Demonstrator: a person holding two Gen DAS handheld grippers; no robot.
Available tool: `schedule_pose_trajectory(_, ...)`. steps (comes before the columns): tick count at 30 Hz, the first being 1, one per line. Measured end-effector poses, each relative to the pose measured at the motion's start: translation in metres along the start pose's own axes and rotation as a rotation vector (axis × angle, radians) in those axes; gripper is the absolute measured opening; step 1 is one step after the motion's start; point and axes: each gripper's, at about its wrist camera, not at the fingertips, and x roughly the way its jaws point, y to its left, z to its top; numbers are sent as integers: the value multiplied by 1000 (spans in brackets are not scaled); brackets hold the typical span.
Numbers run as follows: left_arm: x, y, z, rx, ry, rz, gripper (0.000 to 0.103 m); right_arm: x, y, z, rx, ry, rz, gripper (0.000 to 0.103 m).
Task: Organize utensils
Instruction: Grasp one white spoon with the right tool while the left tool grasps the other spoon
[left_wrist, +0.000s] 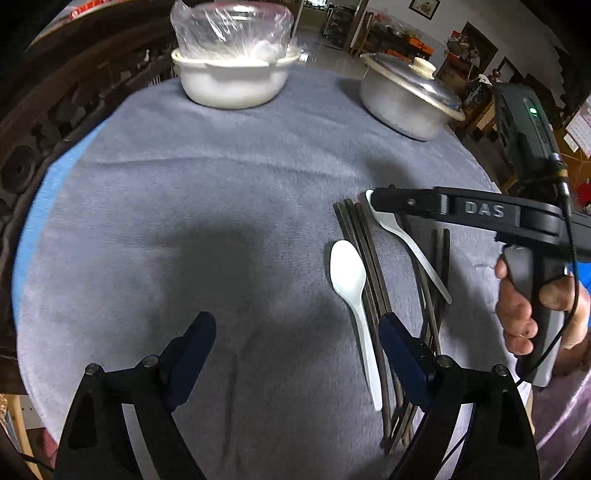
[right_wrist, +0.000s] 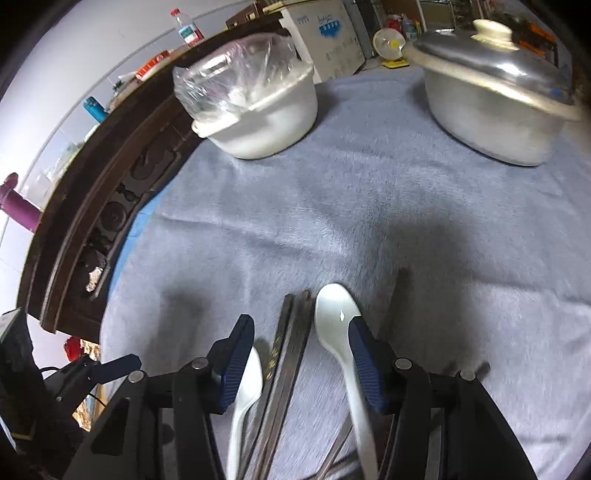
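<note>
Two white plastic spoons and several dark chopsticks (left_wrist: 364, 254) lie together on the grey cloth (left_wrist: 184, 177). One spoon (left_wrist: 349, 273) lies left of the chopsticks, just inside my left gripper's right finger. My left gripper (left_wrist: 299, 332) is open, with bare cloth between its fingers. The other spoon (left_wrist: 400, 230) lies under my right gripper (left_wrist: 375, 201), which a hand (left_wrist: 517, 314) holds. In the right wrist view my right gripper (right_wrist: 301, 332) is open, hanging over the chopsticks (right_wrist: 291, 343). One spoon (right_wrist: 336, 314) lies at its right finger, the other spoon (right_wrist: 247, 391) behind its left finger. No pad presses on anything.
A white pot (left_wrist: 232, 85) holding a plastic-wrapped bowl stands at the back left. A metal pot with a lid (left_wrist: 406, 99) stands at the back right. A dark carved wooden rail (left_wrist: 55, 110) curves along the table's left side.
</note>
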Motion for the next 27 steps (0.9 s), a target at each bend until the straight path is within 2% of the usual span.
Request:
schedule_pose_trajectory(8, 21, -4, 13, -12, 17, -58, 90, 21, -11, 5, -8, 42, -13, 57)
schedule_pose_trajectory(10, 26, -6, 14, -10, 22, -67, 90, 21, -10, 5, -24, 44, -30, 51)
schedule_pose_trajectory(11, 29, -7, 15, -11, 23, -70, 90, 22, -9, 5, -42, 46, -54, 36)
schedule_pose_trajectory(12, 31, -7, 17, -11, 21, -72, 90, 22, -8, 4, -54, 47, -63, 33)
schedule_pose_trajectory(15, 38, -11, 21, -3, 18, -93, 76, 19, -6, -1, -80, 34, -73, 32)
schedule_pose_trajectory(17, 46, -12, 24, -1, 30, -105, 61, 17, -7, -4, -81, 25, -79, 32)
schedule_pose_trajectory(19, 49, -13, 26, 6, 12, -98, 57, 14, -12, -6, -59, 8, -74, 32)
schedule_pose_trajectory(21, 52, -14, 30, 7, 12, -101, 48, 7, -17, -8, -33, -14, -64, 32)
schedule_pose_trajectory(23, 56, -16, 34, 4, 15, -117, 33, -3, -23, -11, -4, -37, -43, 32)
schedule_pose_trajectory(25, 58, -15, 35, 3, 11, -112, 23, -15, -28, -15, 26, -64, -17, 32)
schedule_pose_trajectory(26, 60, -16, 36, 5, 14, -120, 14, -22, -31, -19, 41, -84, 2, 32)
schedule_pose_trajectory(27, 62, -17, 36, 4, 23, -132, 11, -25, -31, -21, 49, -96, 9, 32)
